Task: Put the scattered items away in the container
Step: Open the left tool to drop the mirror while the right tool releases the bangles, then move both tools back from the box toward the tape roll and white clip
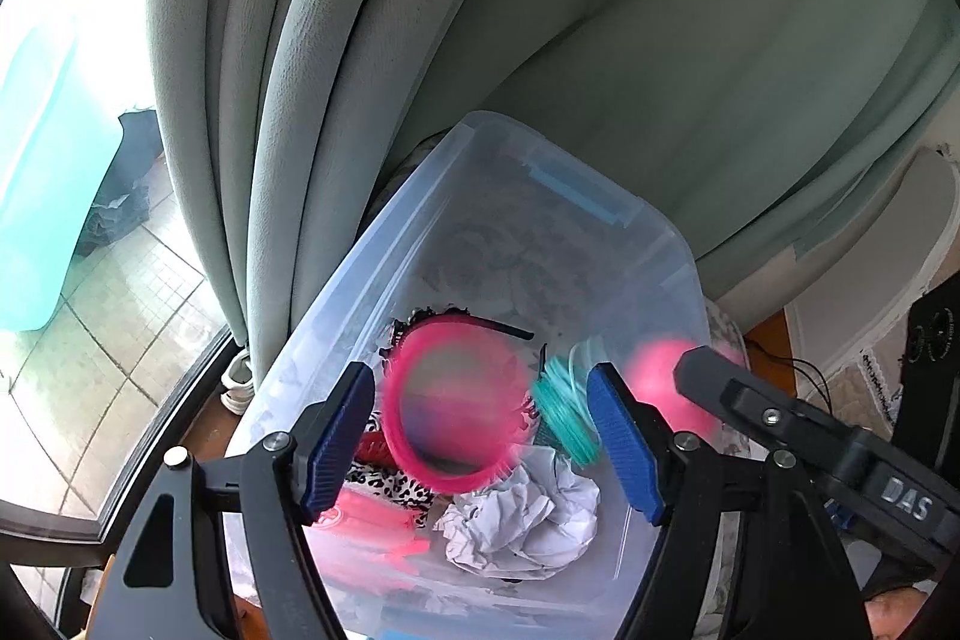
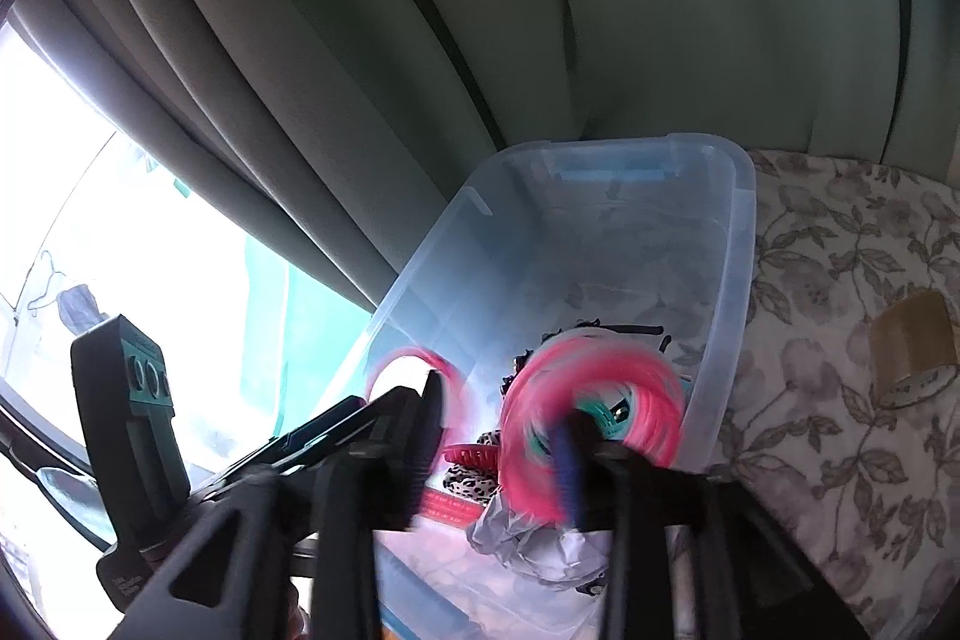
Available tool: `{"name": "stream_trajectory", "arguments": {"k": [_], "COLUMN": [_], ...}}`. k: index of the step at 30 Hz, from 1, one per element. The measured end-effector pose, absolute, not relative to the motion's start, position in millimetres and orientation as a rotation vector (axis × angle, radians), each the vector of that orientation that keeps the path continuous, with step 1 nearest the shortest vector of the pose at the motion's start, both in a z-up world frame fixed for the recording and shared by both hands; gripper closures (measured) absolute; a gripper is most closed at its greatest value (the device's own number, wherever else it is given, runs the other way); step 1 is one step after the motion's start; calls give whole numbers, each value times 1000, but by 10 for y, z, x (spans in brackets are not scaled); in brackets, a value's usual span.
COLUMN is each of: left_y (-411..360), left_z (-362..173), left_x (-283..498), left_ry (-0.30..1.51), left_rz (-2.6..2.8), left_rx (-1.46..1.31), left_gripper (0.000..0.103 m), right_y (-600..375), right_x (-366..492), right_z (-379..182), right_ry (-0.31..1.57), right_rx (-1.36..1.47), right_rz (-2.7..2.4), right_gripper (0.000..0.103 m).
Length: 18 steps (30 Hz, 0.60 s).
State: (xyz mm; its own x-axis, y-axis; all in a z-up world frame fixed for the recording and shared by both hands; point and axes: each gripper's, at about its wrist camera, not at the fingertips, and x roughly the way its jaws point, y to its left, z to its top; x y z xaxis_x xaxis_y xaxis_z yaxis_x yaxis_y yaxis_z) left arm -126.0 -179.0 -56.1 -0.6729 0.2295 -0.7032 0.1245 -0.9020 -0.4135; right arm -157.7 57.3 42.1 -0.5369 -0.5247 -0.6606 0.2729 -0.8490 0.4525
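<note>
Container (image 1: 360, 244) of clear plastic, lidless, standing on a floral-patterned cloth (image 2: 840, 280) hard against the folds of a grey-green curtain (image 1: 300, 100).

Far left: bright window (image 1: 72, 40) with tiled ground outside, its dark frame curving just beside the container's left wall. Little free room on that side, between frame, curtain and wall.

Inside the container, near end, from left to right: red comb-like piece, leopard-print fabric (image 1: 396, 484), crumpled white paper (image 1: 528, 508), teal ring (image 1: 564, 412). Far half of the bottom bare down to the blue-tabbed end wall.

Over the near end, left hand-held gripper (image 1: 480, 382), blue pads spread wide. Between them a pink ring (image 1: 396, 430), smeared by motion, touching neither pad as far as can be told.

Further right, right hand-held gripper (image 2: 498, 436), also above the near end and just beside the left one, fingers standing apart. Blurred pink coil (image 2: 648, 400) around or against its right finger, over the container's right wall; contact not to be told through the blur.

Right of the container, open stretch of floral cloth. Roll of brown tape (image 2: 912, 352) lying well apart from the wall, near the right edge of the right wrist view. Curtain closing off the back all along.
</note>
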Motion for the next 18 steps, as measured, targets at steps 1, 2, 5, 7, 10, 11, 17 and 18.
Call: {"name": "stream_trajectory", "arguments": {"k": [1, 2, 5, 7, 10, 11, 17, 18], "left_y": [-1777, -1763, -1737, -1714, -1672, -1665, -1656, -1638], "left_z": [-555, -549, -523, -499, -478, -468, -375, -358], "left_x": [-1260, -1261, -1243, -1229, -1236, -1230, -1111, -1097], "left_ry": [-674, -672, -672, -661, -650, -648, -630, -624], "left_rz": [2738, 2738, 2729, 2734, 2744, 2746, 2762, 2764], "left_rx": [-1247, -1250, -1250, -1252, -1255, -1255, -1264, -1263], "left_gripper": [28, 28, 27, 27, 26, 26, 26, 26], "right_y": [550, 528, 524, 517, 544, 559, 654, 670], "right_x": [-1543, -1510, -1458, -1440, -1394, -1374, -1228, -1197], "right_z": [453, 486, 526, 512, 515, 517, 525, 524], "right_ry": [-405, -400, -390, -389, -401, -406, -441, -446], "right_rx": [1150, 1140, 1119, 1110, 1107, 1106, 1085, 1080], "right_rz": [-2378, -2380, -2385, -2385, -2380, -2380, -2383, -2384], "right_gripper": [58, 56, 51, 49, 49, 49, 48, 48]}}
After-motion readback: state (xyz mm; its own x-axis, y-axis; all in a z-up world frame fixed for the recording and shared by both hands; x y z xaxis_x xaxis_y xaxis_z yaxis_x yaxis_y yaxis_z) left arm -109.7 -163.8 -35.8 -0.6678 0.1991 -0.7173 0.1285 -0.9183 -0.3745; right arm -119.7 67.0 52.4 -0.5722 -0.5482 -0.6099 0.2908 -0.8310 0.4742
